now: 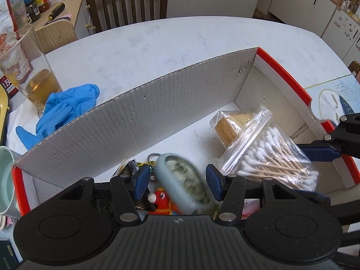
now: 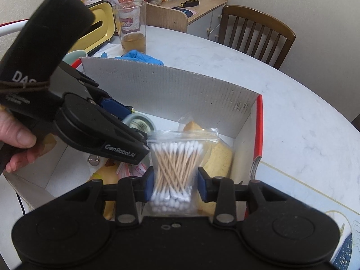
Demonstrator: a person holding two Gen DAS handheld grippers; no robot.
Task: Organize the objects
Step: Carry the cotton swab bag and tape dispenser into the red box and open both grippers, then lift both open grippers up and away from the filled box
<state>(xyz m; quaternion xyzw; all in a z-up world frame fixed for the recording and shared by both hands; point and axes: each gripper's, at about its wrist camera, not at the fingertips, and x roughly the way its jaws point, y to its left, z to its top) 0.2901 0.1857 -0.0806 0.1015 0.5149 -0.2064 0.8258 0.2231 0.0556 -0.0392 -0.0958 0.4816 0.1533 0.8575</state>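
Note:
A white cardboard box (image 1: 135, 112) with a red rim stands on the table. Inside it, my left gripper (image 1: 177, 175) is shut on a grey-green oval case (image 1: 184, 180) with a key ring; the case looks blurred. The right wrist view shows that left gripper (image 2: 137, 124) at the left, held by a hand (image 2: 15, 139). My right gripper (image 2: 175, 184) is shut on a clear zip bag of cotton swabs (image 2: 174, 157), low in the box's right half. From the left wrist, one blue finger (image 1: 319, 150) of the right gripper lies against the same bag (image 1: 270, 155).
A bagged yellow-brown block (image 1: 227, 126) and a red toy (image 1: 160, 200) lie in the box. Blue gloves (image 1: 67, 108), a glass of tea (image 1: 38, 78) and a pale green mug (image 1: 6, 180) stand left of it. A wooden chair (image 1: 128, 2) is behind the table.

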